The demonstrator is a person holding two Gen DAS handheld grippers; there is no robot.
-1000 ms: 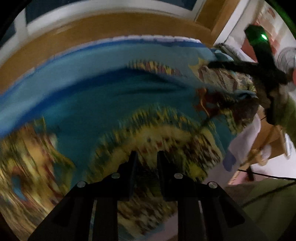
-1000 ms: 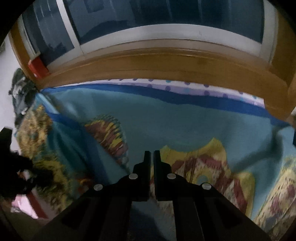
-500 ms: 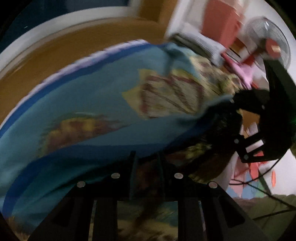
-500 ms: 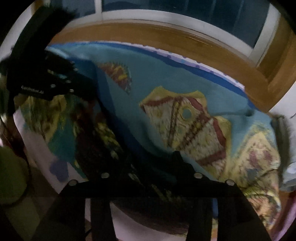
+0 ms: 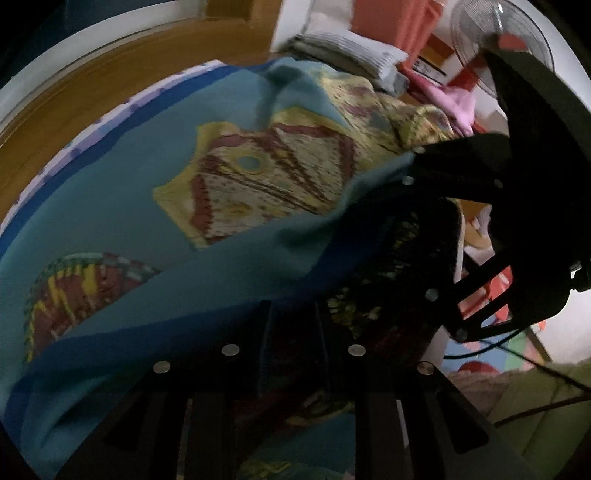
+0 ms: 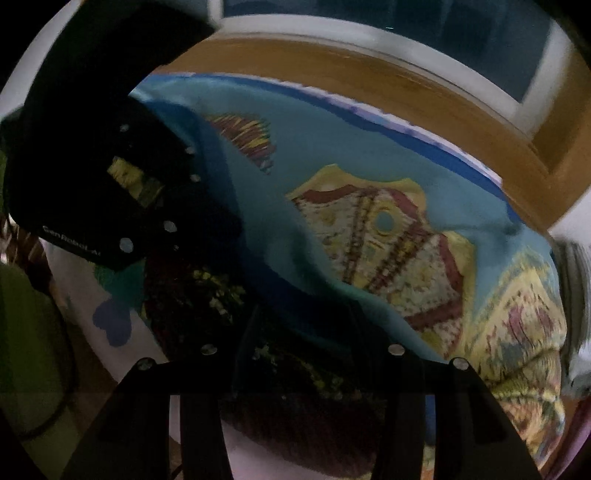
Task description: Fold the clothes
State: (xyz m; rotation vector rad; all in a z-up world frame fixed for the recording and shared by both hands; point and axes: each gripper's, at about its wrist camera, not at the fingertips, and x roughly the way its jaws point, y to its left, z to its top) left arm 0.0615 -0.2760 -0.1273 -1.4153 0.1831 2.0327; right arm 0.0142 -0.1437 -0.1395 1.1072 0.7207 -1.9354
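Observation:
A teal cloth (image 5: 140, 206) with yellow and red patterned patches lies spread out, its dark blue hem folded over towards me. My left gripper (image 5: 291, 325) is shut on a dark patterned part of the cloth at the near edge; it also shows as a black shape, the left gripper (image 6: 110, 184), in the right wrist view. My right gripper (image 6: 303, 325) stands open, jaws wide apart, with the folded cloth (image 6: 332, 192) lying under and between them, not pinched. The right gripper (image 5: 480, 221) is close beside the left one.
A wooden ledge (image 6: 369, 74) and window frame run behind the cloth. A folded striped stack (image 5: 351, 48), a pink garment (image 5: 454, 99) and a fan (image 5: 498, 33) sit at the far right. A white sheet with coloured shapes (image 6: 110, 321) hangs off the near edge. A green sleeve (image 6: 29, 332) is at left.
The right gripper opened and let go of the cloth. The left gripper carried its cloth edge across towards the right gripper, and the teal fold now lies over the patterned side.

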